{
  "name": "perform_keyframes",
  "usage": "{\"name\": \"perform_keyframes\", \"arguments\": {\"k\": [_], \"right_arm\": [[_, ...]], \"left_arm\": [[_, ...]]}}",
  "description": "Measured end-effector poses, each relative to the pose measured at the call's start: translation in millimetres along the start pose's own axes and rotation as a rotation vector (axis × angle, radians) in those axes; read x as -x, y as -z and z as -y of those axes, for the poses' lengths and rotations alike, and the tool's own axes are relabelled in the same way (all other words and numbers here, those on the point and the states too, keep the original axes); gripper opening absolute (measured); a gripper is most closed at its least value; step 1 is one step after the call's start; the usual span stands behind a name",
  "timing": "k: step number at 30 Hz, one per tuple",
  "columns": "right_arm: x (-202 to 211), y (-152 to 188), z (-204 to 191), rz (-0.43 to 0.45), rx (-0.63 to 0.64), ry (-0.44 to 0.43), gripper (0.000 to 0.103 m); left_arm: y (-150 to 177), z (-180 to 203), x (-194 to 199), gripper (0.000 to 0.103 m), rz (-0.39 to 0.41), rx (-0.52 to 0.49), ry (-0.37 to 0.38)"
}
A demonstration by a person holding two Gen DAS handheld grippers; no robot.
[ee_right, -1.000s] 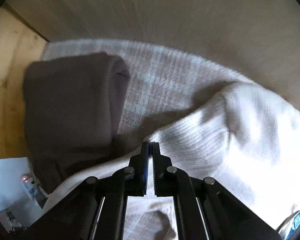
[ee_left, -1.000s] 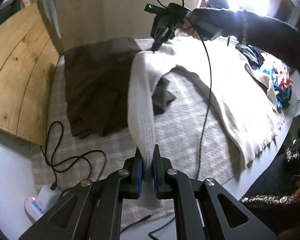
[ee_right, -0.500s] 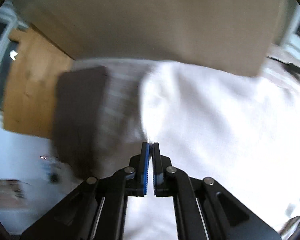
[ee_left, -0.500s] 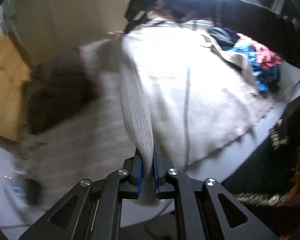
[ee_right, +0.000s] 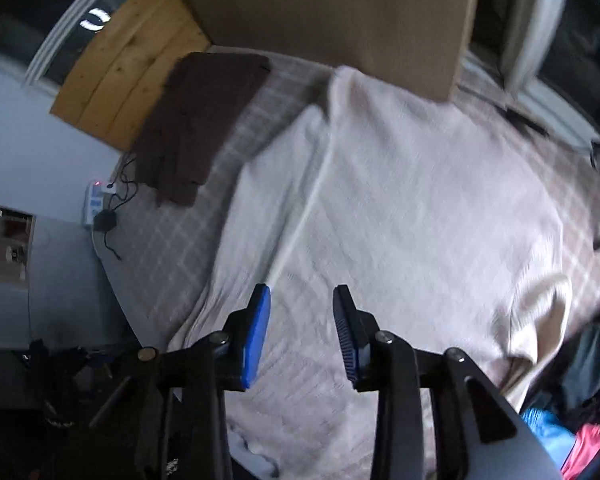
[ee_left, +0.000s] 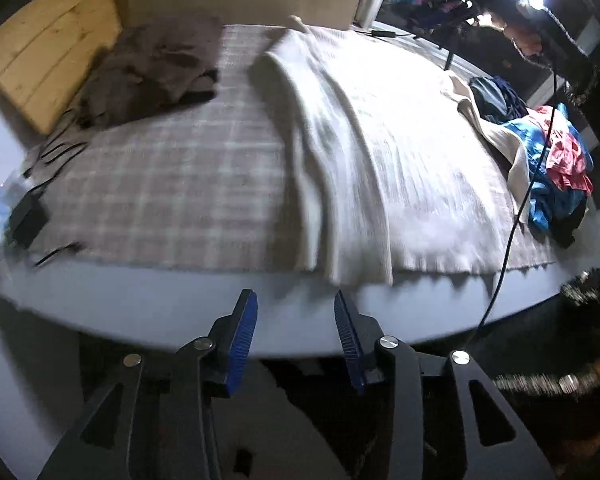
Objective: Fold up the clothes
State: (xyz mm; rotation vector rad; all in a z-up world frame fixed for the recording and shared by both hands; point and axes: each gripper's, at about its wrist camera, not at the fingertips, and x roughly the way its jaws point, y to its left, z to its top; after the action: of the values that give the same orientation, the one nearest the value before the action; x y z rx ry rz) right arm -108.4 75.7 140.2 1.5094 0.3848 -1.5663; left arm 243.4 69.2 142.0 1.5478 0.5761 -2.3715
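A cream knit sweater (ee_left: 380,148) lies spread on the plaid cloth (ee_left: 172,184) that covers the table, with its left sleeve folded in lengthwise along the body. It also shows in the right wrist view (ee_right: 400,208). My left gripper (ee_left: 296,322) is open and empty, held off the table's near edge just short of the sweater's hem. My right gripper (ee_right: 302,314) is open and empty, held above the sweater's lower body.
A folded brown garment (ee_left: 152,68) lies at the cloth's far left, also in the right wrist view (ee_right: 204,120). A heap of blue, red and dark clothes (ee_left: 552,160) sits at the right. A power strip with cables (ee_right: 100,200) lies left. A black cable (ee_left: 516,208) crosses the right side.
Both grippers let go of the sweater and opened. The sleeve now lies folded on the body. Both grippers have pulled back from the sweater.
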Motion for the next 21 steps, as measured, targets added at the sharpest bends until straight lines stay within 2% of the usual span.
{"name": "perform_keyframes", "arguments": {"k": [2, 4, 5, 8, 10, 12, 13, 17, 18, 19, 20, 21], "right_arm": [[-11, -5, -5, 0.041, 0.029, 0.015, 0.032], [-30, -18, -9, 0.071, 0.052, 0.042, 0.032], [-42, -26, -10, 0.068, 0.056, 0.055, 0.032], [-76, -55, 3, 0.045, -0.02, 0.044, 0.032], [-93, -73, 15, 0.05, -0.068, 0.033, 0.033], [-111, -90, 25, 0.046, -0.104, 0.016, 0.041], [-121, -99, 29, 0.041, -0.116, 0.004, 0.041], [-150, -118, 32, 0.042, -0.106, 0.042, 0.041], [-154, -117, 30, 0.034, -0.089, 0.037, 0.037], [-158, -117, 29, 0.026, -0.071, 0.033, 0.028], [-162, -116, 27, 0.018, -0.054, 0.028, 0.003], [-162, -114, 27, 0.02, -0.023, 0.071, 0.005]], "left_arm": [[-13, 8, -27, 0.038, 0.004, -0.009, 0.036], [-24, 15, -51, 0.038, -0.006, -0.014, 0.015], [-28, 19, -57, 0.038, -0.003, -0.018, 0.016], [-36, 22, -68, 0.038, 0.012, -0.013, 0.079], [-40, 22, -80, 0.038, -0.003, -0.005, 0.083], [-46, 20, -90, 0.038, -0.02, 0.016, 0.099], [-50, 18, -93, 0.038, -0.022, 0.027, 0.108], [-64, 16, -103, 0.038, -0.031, 0.024, 0.073], [-65, 15, -105, 0.038, -0.04, 0.023, 0.072], [-65, 14, -108, 0.038, -0.05, 0.022, 0.073], [-63, 13, -110, 0.038, -0.06, 0.018, 0.07], [-61, 13, -110, 0.038, -0.062, 0.014, 0.066]]}}
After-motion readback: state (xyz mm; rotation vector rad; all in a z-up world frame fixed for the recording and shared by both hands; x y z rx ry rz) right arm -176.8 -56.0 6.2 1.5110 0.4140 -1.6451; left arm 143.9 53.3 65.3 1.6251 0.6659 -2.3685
